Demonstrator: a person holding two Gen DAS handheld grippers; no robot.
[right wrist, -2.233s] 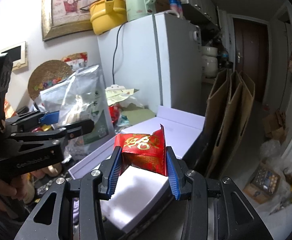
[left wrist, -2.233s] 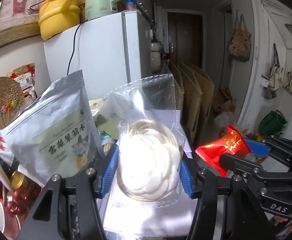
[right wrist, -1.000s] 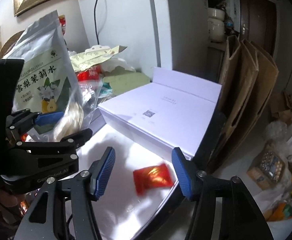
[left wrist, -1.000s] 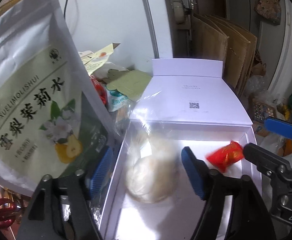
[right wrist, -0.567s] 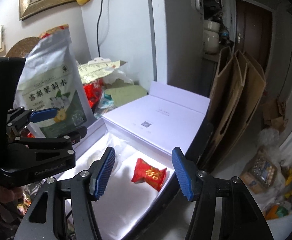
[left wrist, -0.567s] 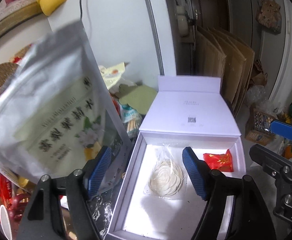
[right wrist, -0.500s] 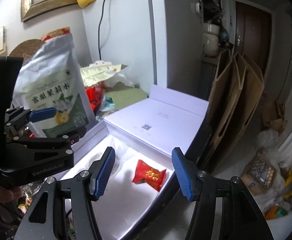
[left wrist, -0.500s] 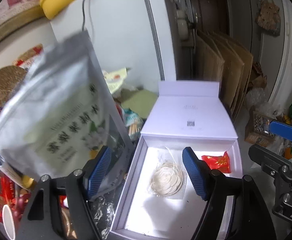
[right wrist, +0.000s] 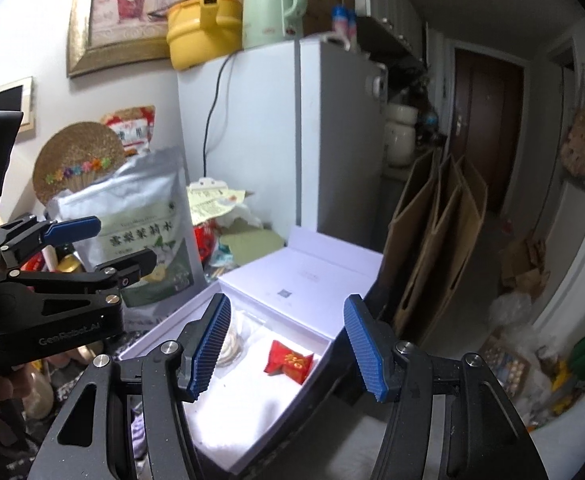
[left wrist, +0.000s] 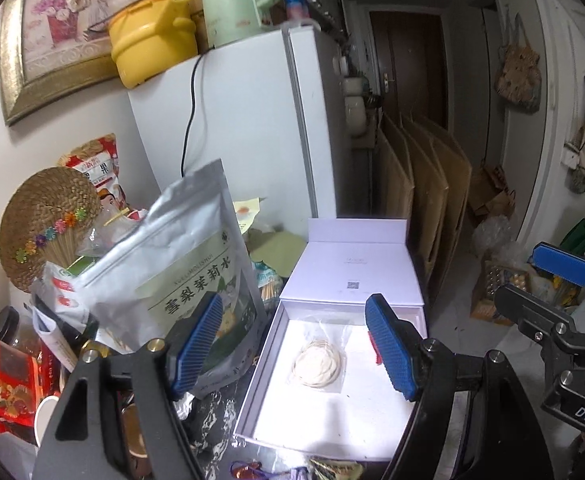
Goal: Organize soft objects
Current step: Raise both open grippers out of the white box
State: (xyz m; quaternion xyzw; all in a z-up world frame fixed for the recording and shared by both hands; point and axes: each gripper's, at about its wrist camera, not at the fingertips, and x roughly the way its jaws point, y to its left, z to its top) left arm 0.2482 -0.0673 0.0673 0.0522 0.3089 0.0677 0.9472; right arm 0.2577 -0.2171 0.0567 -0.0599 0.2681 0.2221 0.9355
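Note:
A white open box (left wrist: 252,392) (right wrist: 160,340) lies on the cluttered table. In it lies a clear packet with a white coiled pad (left wrist: 317,364), partly hidden behind my right finger in the right wrist view (right wrist: 234,344). Beside it lies a red packet (right wrist: 289,361); the left wrist view shows only its edge (left wrist: 369,347). My left gripper (left wrist: 292,352) (right wrist: 104,240) is open and empty, raised above the box's left side. My right gripper (right wrist: 286,346) (left wrist: 548,276) is open and empty above the box's right side.
The box's lid (left wrist: 354,276) lies folded back. A silver pouch with green print (left wrist: 180,280) (right wrist: 136,236) stands left of the box. A white fridge (left wrist: 244,136) stands behind. Brown paper bags (right wrist: 440,240) lean beside it. Jars and packets (left wrist: 12,368) crowd the left.
Both grippers let go of their packets, which dropped into the box, and have since lifted up and back; the view has widened to show the fridge top.

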